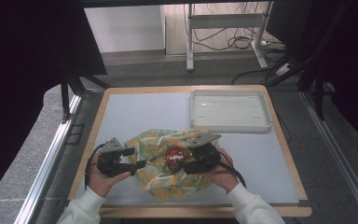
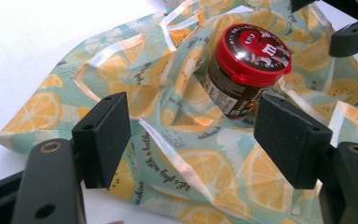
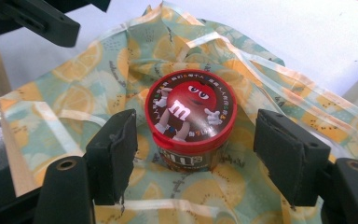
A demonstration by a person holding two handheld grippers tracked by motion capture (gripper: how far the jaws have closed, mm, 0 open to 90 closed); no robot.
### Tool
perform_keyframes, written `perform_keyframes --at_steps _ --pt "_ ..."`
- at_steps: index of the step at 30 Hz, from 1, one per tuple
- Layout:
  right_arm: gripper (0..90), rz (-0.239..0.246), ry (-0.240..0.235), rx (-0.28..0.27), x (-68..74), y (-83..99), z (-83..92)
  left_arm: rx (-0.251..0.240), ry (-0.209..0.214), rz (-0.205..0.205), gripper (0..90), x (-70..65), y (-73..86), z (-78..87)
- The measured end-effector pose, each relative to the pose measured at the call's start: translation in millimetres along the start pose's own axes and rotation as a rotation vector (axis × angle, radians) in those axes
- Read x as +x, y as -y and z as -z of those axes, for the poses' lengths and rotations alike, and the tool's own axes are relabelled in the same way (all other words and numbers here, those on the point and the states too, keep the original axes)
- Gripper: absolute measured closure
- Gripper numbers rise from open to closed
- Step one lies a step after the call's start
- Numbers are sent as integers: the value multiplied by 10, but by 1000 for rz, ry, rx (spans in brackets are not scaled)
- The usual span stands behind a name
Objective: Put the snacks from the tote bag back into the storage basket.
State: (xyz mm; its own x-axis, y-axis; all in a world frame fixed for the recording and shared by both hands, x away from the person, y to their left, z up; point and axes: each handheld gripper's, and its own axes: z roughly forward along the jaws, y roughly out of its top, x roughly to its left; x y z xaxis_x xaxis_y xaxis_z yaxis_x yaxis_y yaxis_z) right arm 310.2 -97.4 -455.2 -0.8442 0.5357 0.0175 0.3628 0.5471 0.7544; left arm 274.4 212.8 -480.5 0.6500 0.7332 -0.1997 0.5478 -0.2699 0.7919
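Status check: we read the work in hand as wrapping the candy jar (image 1: 175, 157) in the lemon-print cloth (image 1: 154, 175), and we judge it barely begun. Jar stands upright near the middle of the cloth, red lid up, body sunk among loose folds. Cloth lies crumpled and bunched around the jar on the tabletop (image 1: 135, 112), near the person's edge; no corner is drawn over the lid, nothing tied.

Left gripper (image 1: 133, 168): jaws spread, nothing between them, hovering over the cloth's left part, aimed toward the jar. Right gripper (image 1: 184, 165): jaws also spread, one on each side of the jar without touching it, as the right gripper view shows.

Still to do, in our judgement: pinch a cloth edge or corner with each gripper, lift the folds over the lid, close the bundle. White tray (image 1: 230, 110) sits well apart at the far right, unused.
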Motion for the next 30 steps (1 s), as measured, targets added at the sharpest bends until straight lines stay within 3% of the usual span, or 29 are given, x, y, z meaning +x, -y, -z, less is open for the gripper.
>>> perform_keyframes --at_steps 15,21,30 --pt "243 34 18 71 46 -70 -248 16 2 -8 274 -1 12 -35" --pt "207 38 30 135 50 -86 -432 27 6 -12 274 -6 21 -56" --pt "247 53 77 181 115 -81 -626 27 6 -11 275 3 27 -58"
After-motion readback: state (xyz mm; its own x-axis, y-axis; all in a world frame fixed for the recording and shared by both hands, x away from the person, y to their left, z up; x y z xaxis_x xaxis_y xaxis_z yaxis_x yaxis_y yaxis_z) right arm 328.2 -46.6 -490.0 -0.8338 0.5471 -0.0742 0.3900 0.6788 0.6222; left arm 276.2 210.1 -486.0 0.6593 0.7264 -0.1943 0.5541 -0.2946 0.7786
